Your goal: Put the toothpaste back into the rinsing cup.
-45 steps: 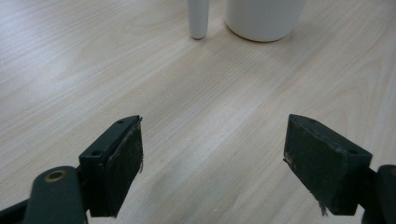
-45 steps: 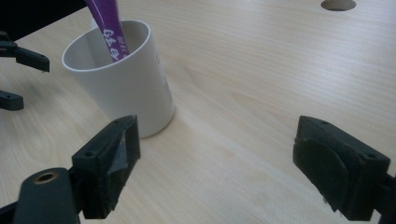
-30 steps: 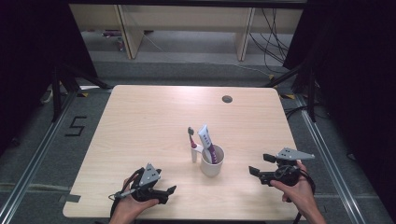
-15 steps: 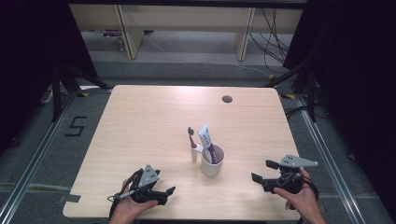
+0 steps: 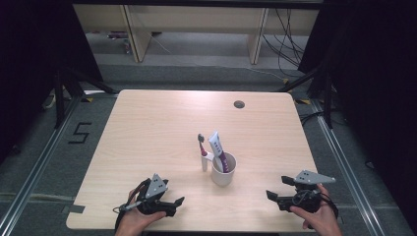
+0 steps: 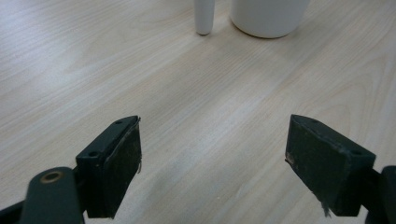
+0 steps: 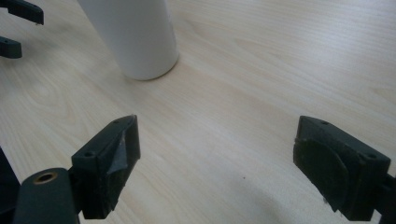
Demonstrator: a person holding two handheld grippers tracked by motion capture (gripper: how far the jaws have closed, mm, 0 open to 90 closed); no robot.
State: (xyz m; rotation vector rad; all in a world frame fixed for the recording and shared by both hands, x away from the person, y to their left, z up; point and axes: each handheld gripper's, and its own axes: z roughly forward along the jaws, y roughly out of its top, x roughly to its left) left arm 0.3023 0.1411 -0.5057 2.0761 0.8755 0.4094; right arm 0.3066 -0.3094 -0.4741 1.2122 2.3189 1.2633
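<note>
Waiting wide open and empty near the worktop's (image 5: 147,123) front edge, both tongs, left (image 5: 173,204) and right (image 5: 277,193), flank the untouched cup (image 5: 223,169).

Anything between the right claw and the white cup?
Nothing visible. Bare table lies between the open right claw and the cup; the toothbrush stands on the cup's far side.

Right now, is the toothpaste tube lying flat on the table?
No: the toothpaste tube stands tilted inside the white cup, beside the toothbrush.
</note>
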